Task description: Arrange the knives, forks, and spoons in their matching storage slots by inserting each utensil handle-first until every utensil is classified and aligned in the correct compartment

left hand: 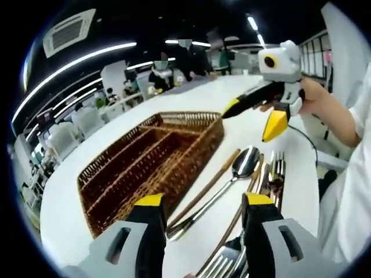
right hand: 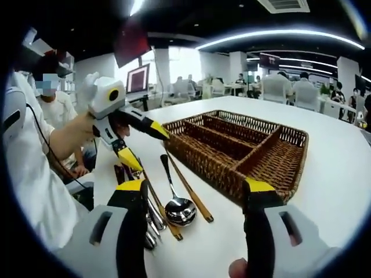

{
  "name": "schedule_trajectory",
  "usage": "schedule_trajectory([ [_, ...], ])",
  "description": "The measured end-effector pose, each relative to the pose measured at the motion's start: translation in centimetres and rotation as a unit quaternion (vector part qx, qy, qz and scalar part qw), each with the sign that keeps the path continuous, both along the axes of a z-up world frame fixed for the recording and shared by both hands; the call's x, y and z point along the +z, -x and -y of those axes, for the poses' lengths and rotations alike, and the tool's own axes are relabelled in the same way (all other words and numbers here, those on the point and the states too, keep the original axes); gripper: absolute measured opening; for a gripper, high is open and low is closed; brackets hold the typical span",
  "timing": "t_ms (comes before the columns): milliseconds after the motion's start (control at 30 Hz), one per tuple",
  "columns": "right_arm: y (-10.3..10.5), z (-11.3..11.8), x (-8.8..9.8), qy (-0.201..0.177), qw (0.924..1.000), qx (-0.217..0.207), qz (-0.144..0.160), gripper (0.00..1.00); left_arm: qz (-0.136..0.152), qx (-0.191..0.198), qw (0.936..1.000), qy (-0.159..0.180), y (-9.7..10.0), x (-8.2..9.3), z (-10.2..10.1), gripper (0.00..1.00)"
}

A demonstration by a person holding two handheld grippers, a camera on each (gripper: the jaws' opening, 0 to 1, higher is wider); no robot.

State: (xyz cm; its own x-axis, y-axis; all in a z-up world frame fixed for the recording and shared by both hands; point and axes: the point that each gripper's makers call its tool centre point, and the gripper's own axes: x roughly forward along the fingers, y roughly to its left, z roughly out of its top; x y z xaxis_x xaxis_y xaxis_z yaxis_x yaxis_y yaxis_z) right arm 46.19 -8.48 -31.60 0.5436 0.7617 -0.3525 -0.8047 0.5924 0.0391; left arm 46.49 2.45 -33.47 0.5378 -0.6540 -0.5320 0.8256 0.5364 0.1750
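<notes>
1. Utensils [left hand: 243,185] are seen lying in a loose heap on the white tabletop [left hand: 69,191], just beside the long wall of the wicker tray [left hand: 156,156]; no utensil is seen in any of its compartments.
2. In the heap, a spoon [right hand: 178,209] with its bowl toward the right gripper view's camera, a pair of brown chopsticks [right hand: 188,188], and fork tines [left hand: 277,165] can be made out; knives cannot be told apart with certainty.
3. The left tool [left hand: 198,204] is held with its jaws wide apart and empty, poised low over the near end of the heap, the spoon handle [left hand: 194,217] lying between the jaws in the left gripper view.
4. The right tool [right hand: 196,188] is likewise wide open and holds nothing; in the left gripper view it is seen raised above the tabletop, near the tray's corner.
5. The step in hand is judged to be the very first pick: sorting has not yet begun, and a single utensil is being chosen.
6. For the next move, one piece, probably the spoon, would need to be isolated from its neighbours, gripped toward the bowl end so that the handle leads, and then carried over the tray wall into its compartment.
7. Care is called for because the pieces overlap, and two may be pinched together.
</notes>
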Motion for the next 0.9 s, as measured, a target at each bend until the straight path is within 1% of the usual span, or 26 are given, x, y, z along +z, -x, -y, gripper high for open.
schedule_trajectory([
  [367, 0.2, 0.5, 0.2, -0.002, 1.0, -0.004, 0.001, 0.7, 0.004, -0.016, 0.9997, -0.016, -0.2, -0.1, 0.5, 0.44],
  [567, 0.3, 0.6, 0.2, -0.004, 1.0, -0.002, 0.002, 0.7, 0.003, -0.033, 0.999, -0.031, -0.2, -0.4, 0.8, 0.35],
  [700, 0.3, 0.7, 0.2, -0.003, 1.0, 0.0, 0.002, 0.7, 0.007, -0.045, 0.9979, -0.045, -0.2, -0.6, 1.2, 0.33],
  [767, 0.2, 0.8, 0.2, -0.003, 1.0, 0.0, 0.001, 0.7, 0.003, -0.055, 0.9972, -0.05, 0.0, -0.8, 1.4, 0.32],
  [900, 0.2, 1.1, 0.0, -0.002, 1.0, 0.001, 0.0, 0.7, -0.007, -0.073, 0.9962, -0.048, 0.1, -0.8, 1.9, 0.29],
])
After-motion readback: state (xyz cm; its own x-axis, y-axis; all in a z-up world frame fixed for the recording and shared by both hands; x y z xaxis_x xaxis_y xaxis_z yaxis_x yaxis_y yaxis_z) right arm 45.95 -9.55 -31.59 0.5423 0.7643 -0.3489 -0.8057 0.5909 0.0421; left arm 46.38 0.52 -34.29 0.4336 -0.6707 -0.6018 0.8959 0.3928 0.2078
